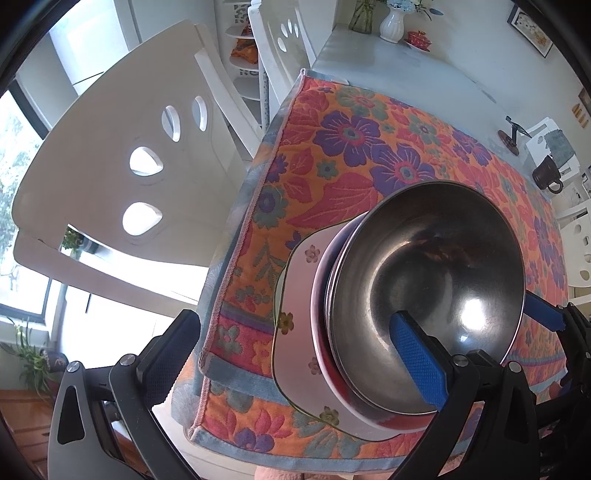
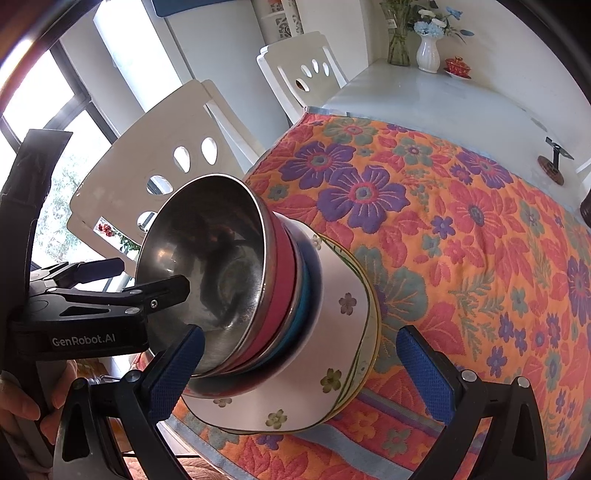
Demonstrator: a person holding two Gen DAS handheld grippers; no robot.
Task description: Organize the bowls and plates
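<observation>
Stack: steel bowl (image 1: 424,288) atop nested red and blue bowls, on floral plates (image 2: 332,354), at cloth (image 2: 461,221) near edge. Stacking looks largely done. Left gripper (image 1: 295,354) wide, one finger inside bowl. Right gripper (image 2: 299,365) wide, straddling stack, gripping nothing.

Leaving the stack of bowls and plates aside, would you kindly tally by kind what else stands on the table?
Vases: 2 (glass vase, white vase)
Red lidded cup on a saucer: 1
Dark mug: 1
Small stand: 1
Total: 5
</observation>
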